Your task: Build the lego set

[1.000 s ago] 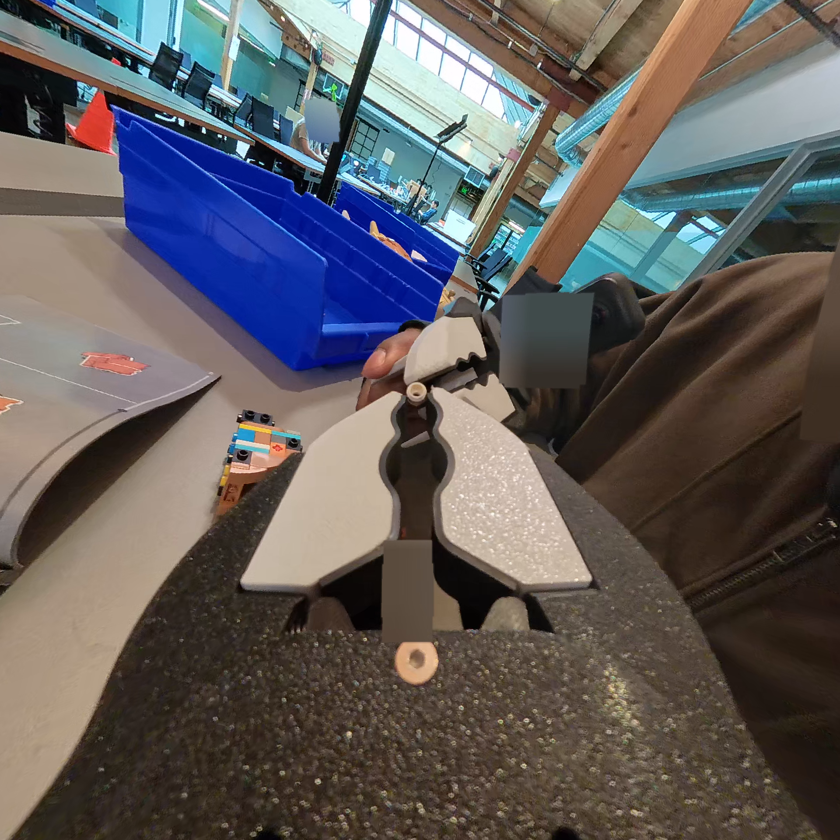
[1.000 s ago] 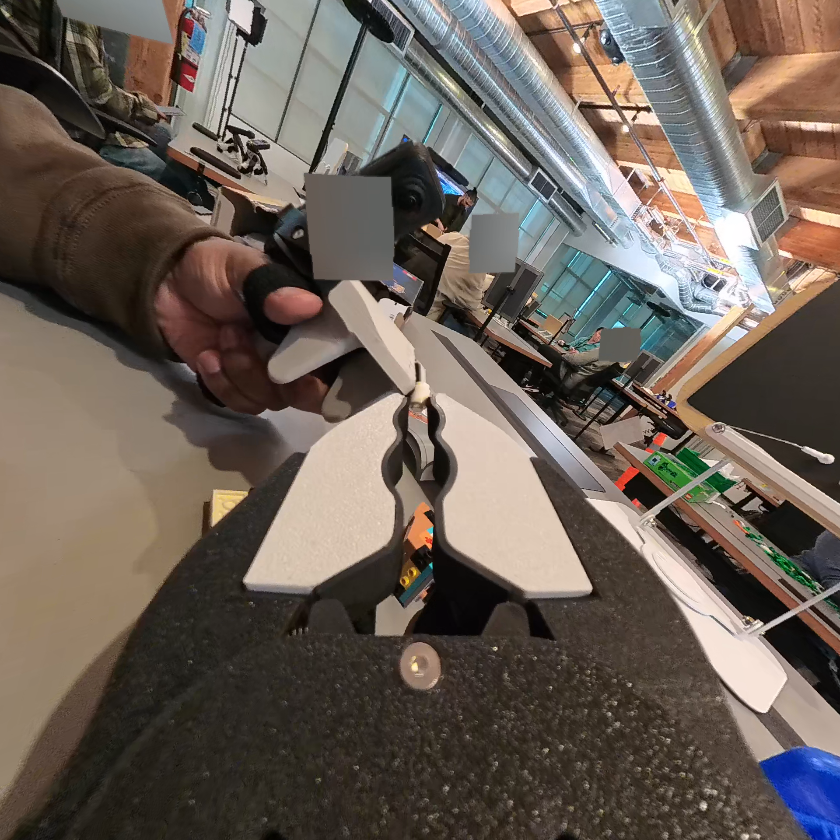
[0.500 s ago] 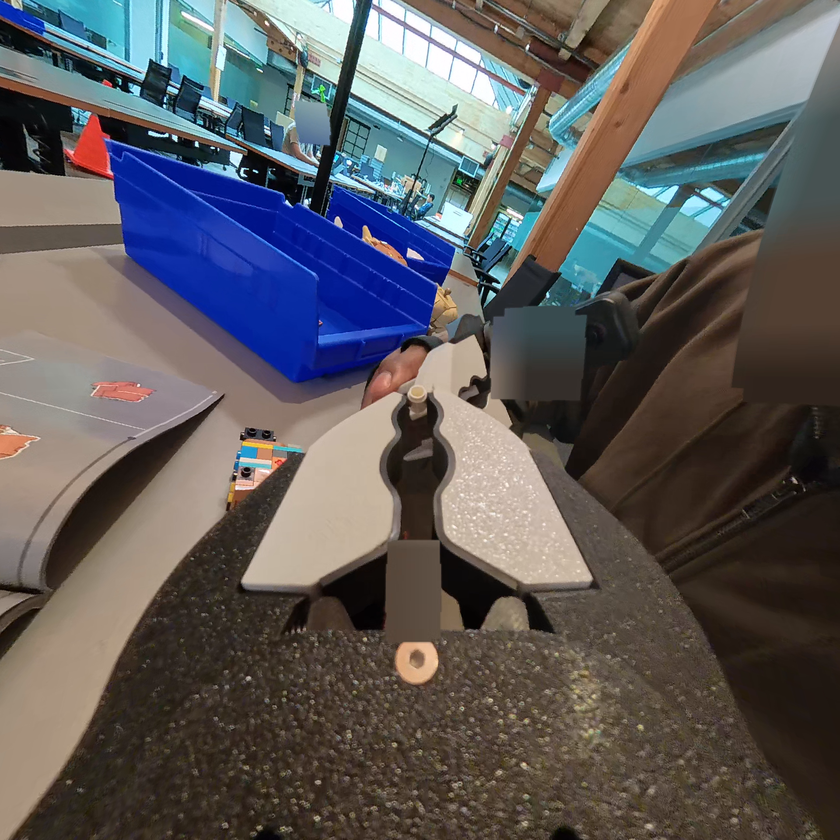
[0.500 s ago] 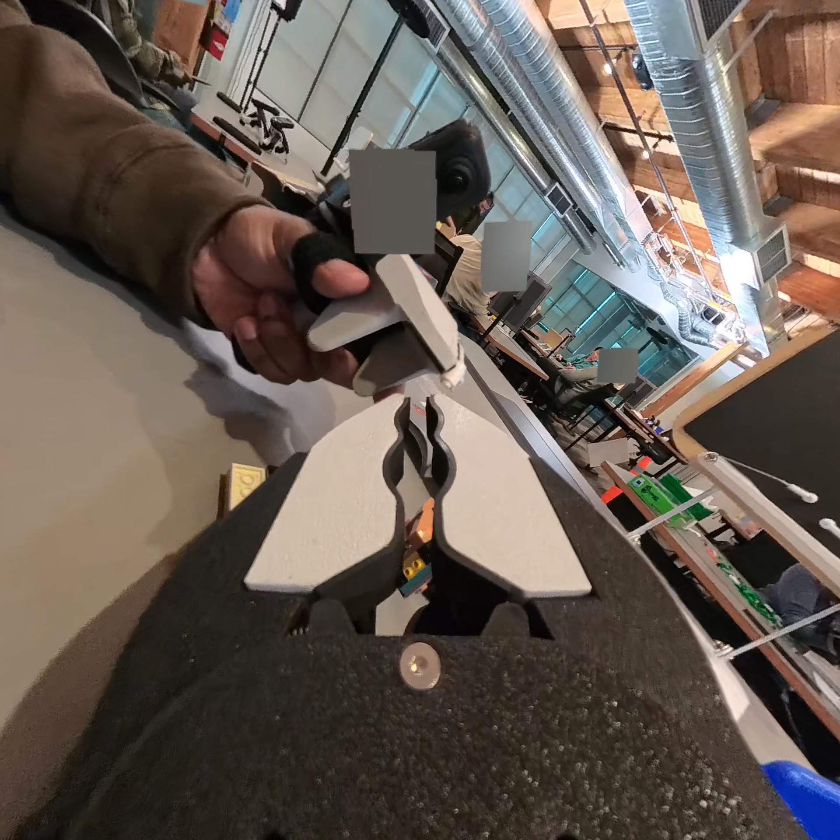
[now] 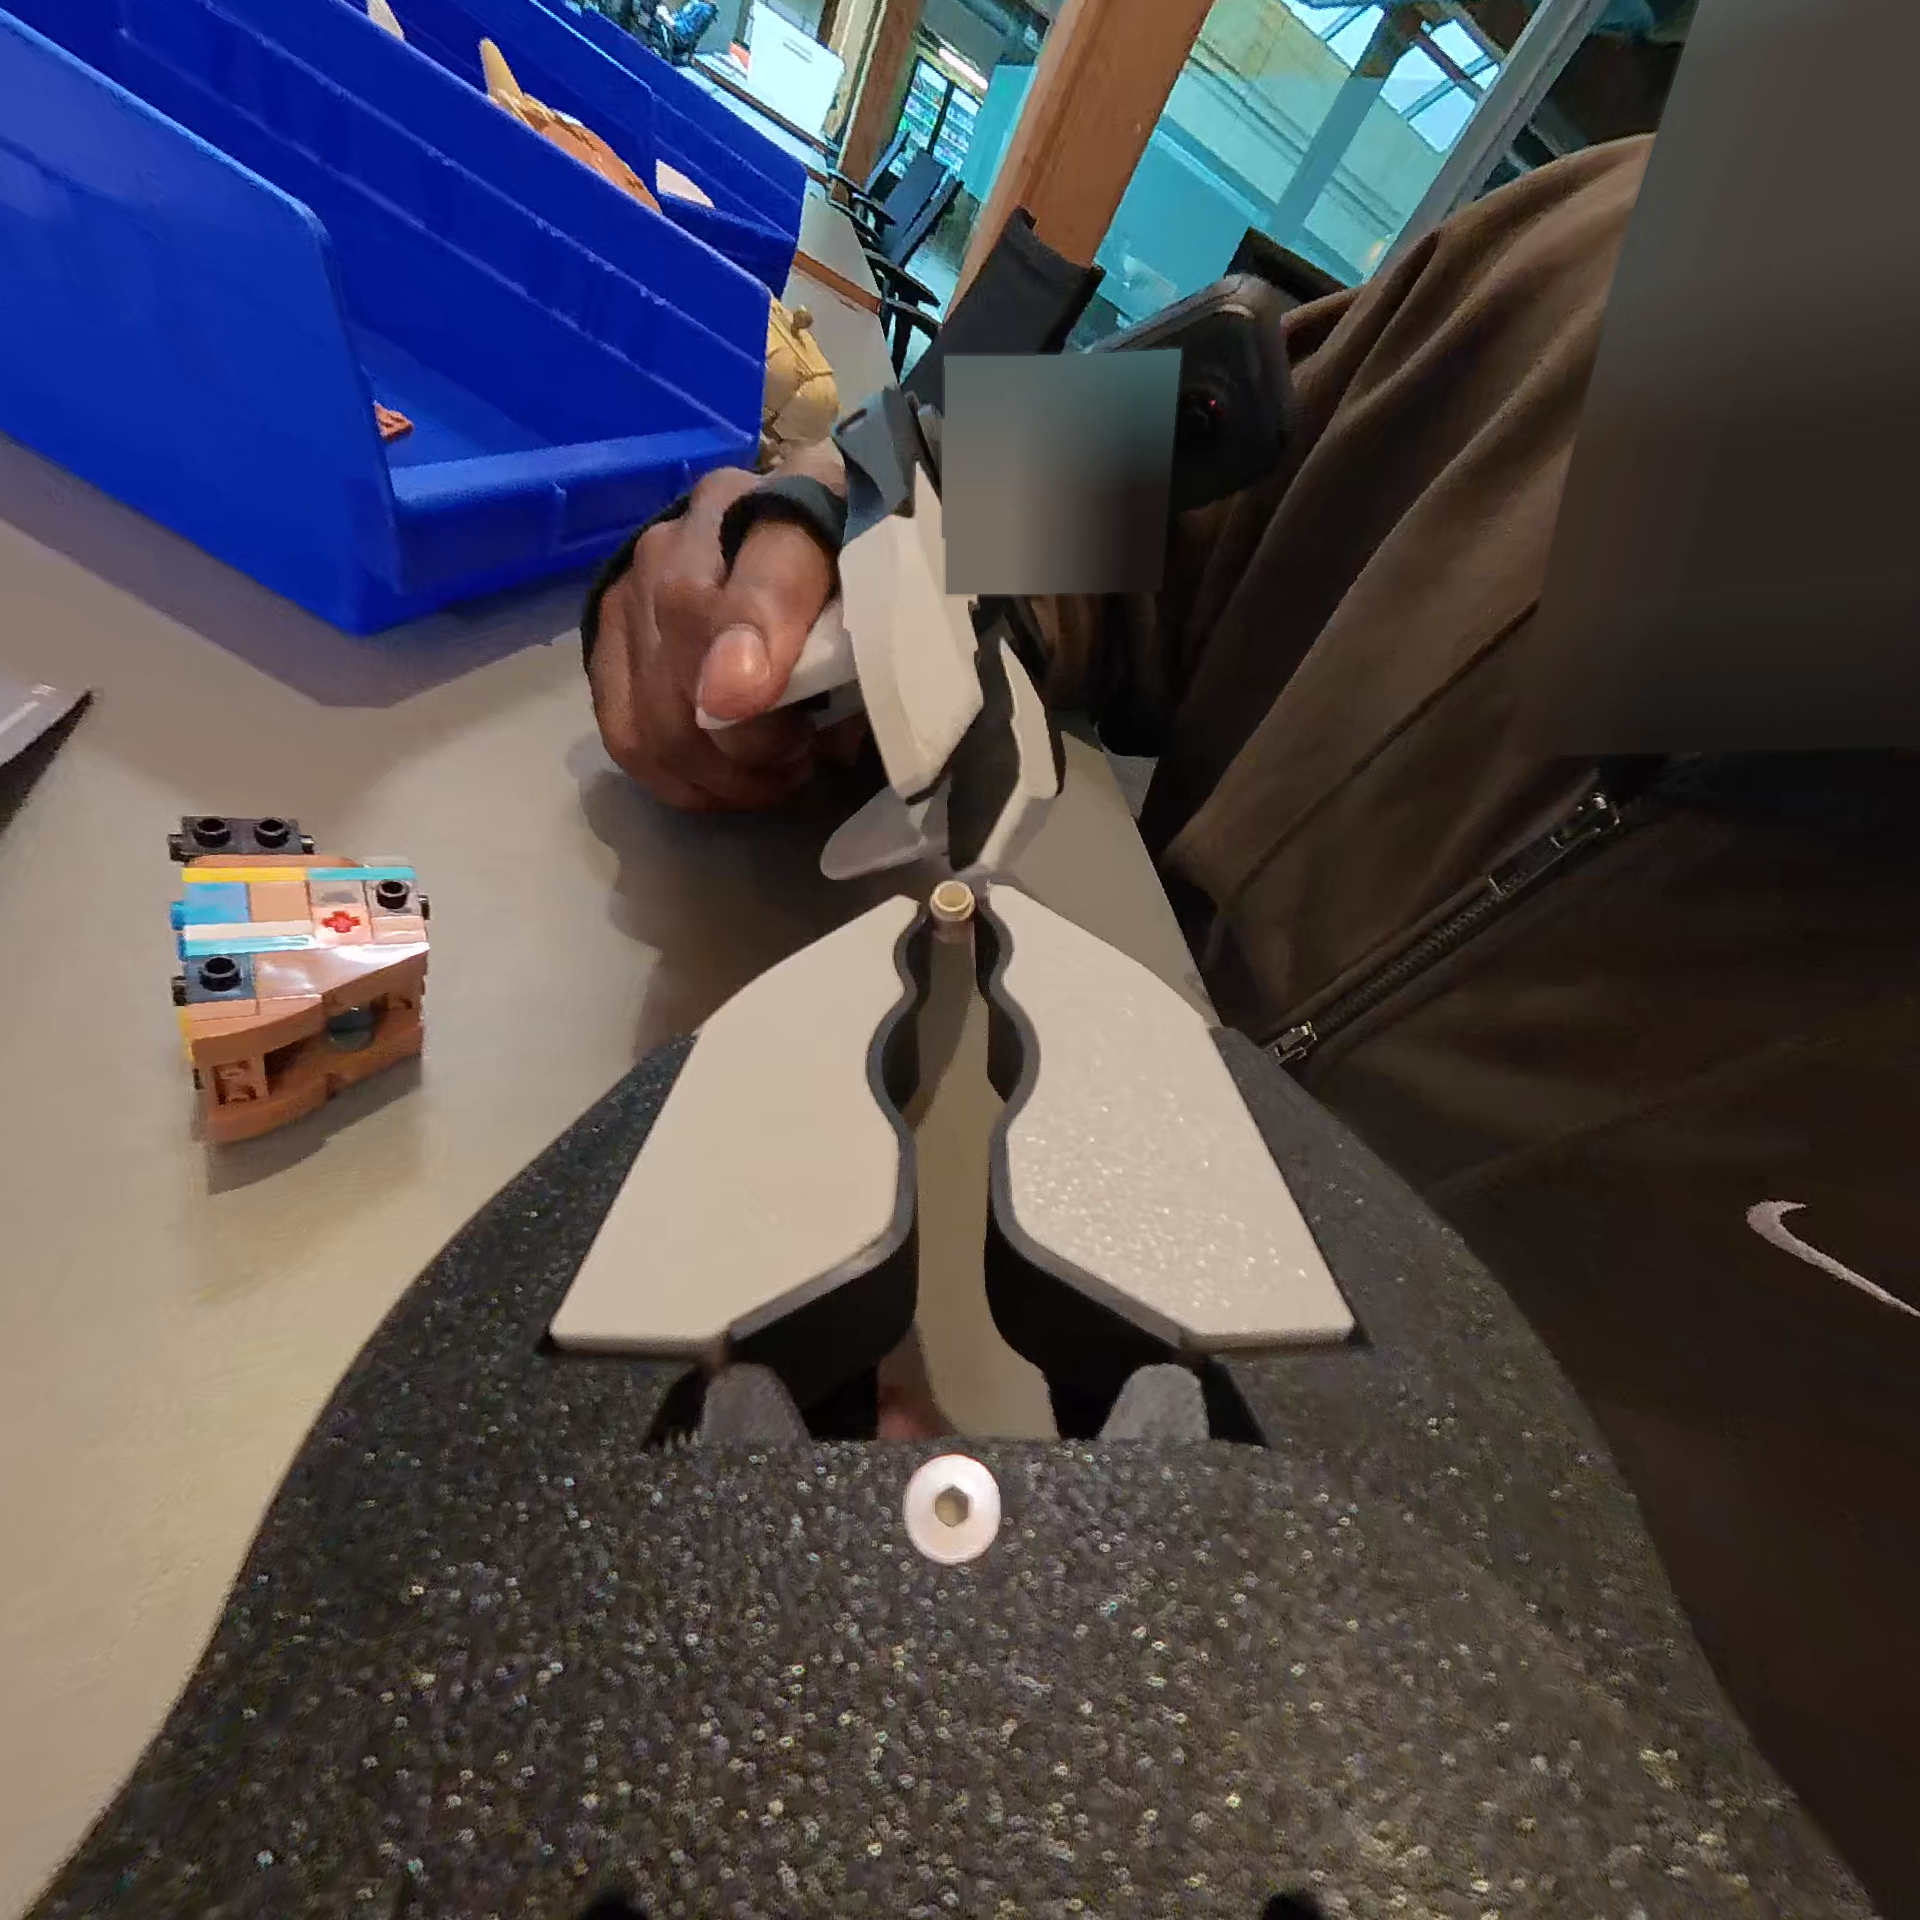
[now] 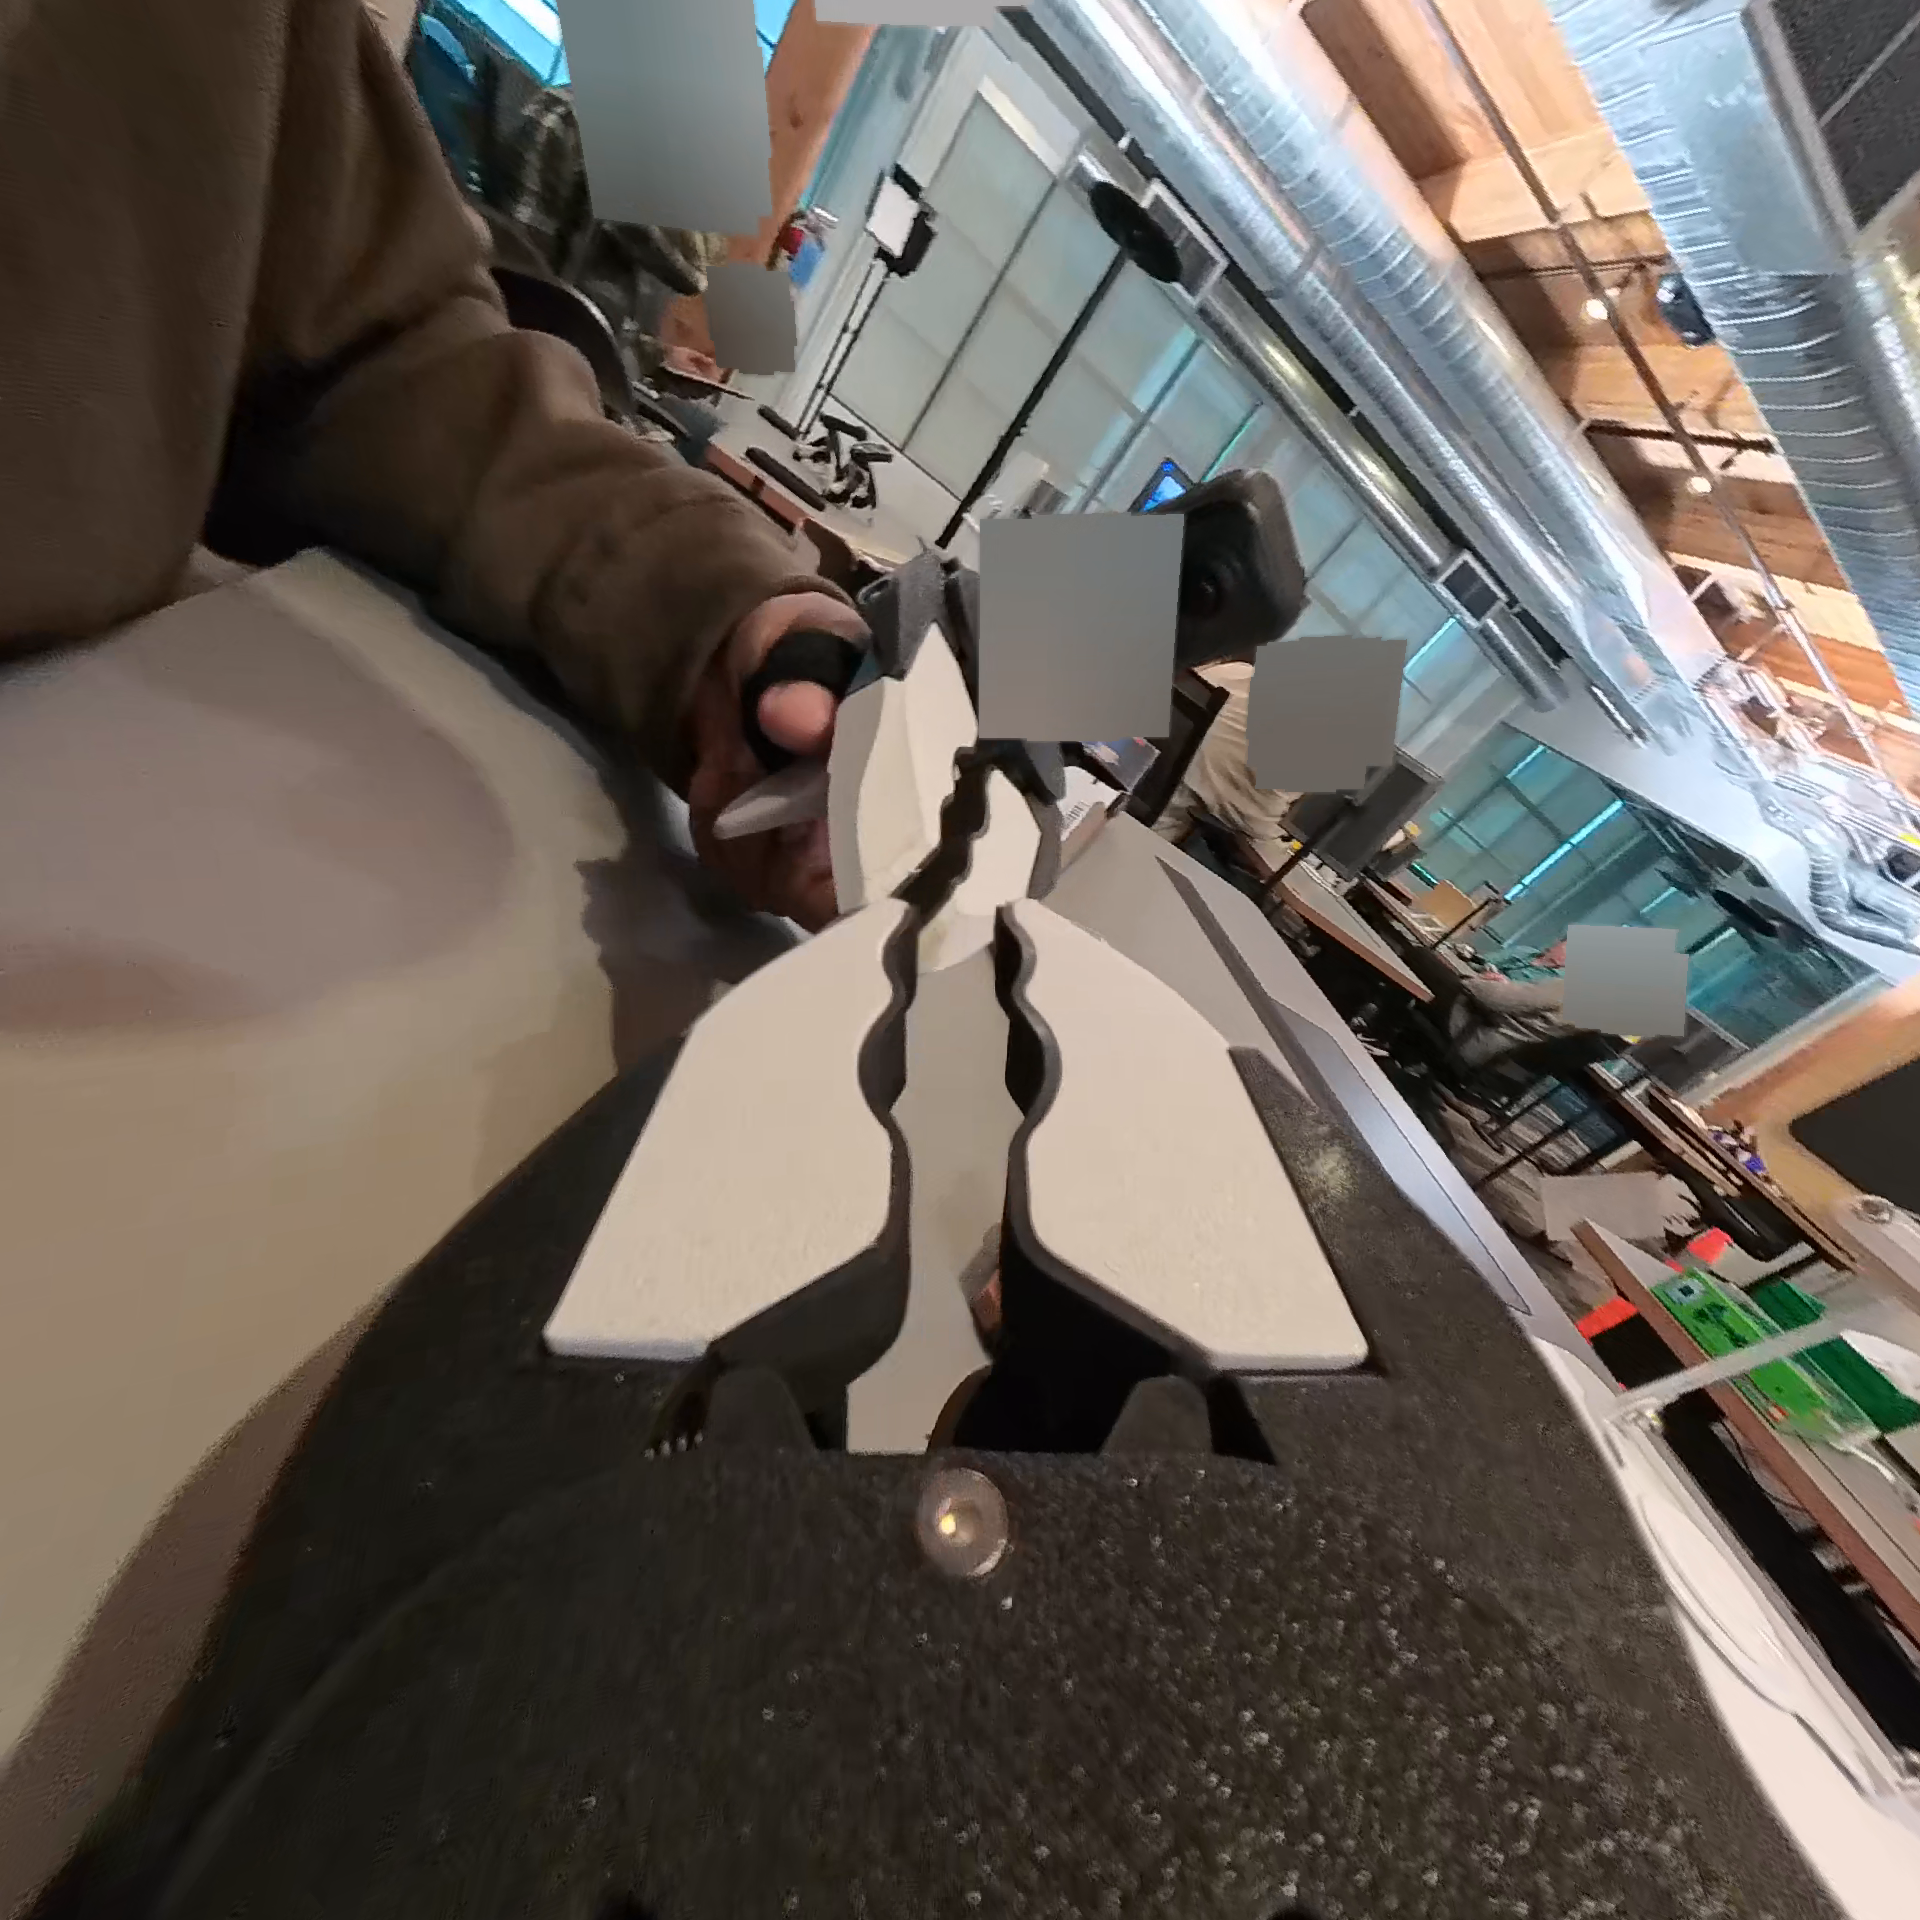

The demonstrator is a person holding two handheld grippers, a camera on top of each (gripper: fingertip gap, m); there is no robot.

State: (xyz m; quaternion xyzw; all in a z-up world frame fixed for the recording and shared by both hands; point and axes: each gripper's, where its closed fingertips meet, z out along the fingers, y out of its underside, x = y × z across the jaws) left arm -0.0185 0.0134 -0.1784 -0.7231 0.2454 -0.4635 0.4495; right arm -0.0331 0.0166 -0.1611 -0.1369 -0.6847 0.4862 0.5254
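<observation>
My left gripper (image 5: pixel 952 914) was pinching a small tan peg (image 5: pixel 952 902) upright between its tips, just above the grey table (image 5: pixel 436 1226). My right gripper (image 6: pixel 954 940) stood slightly spread, its tips close to the left one's, and I could not tell whether anything sat between them. To the left of my left tool the half-built brown lego model (image 5: pixel 296 971) lay on the table, untouched and well apart from both tools. Beyond it, my right hand (image 5: pixel 717 644) rested on the table, and farther back stood the blue bin (image 5: pixel 312 312).
</observation>
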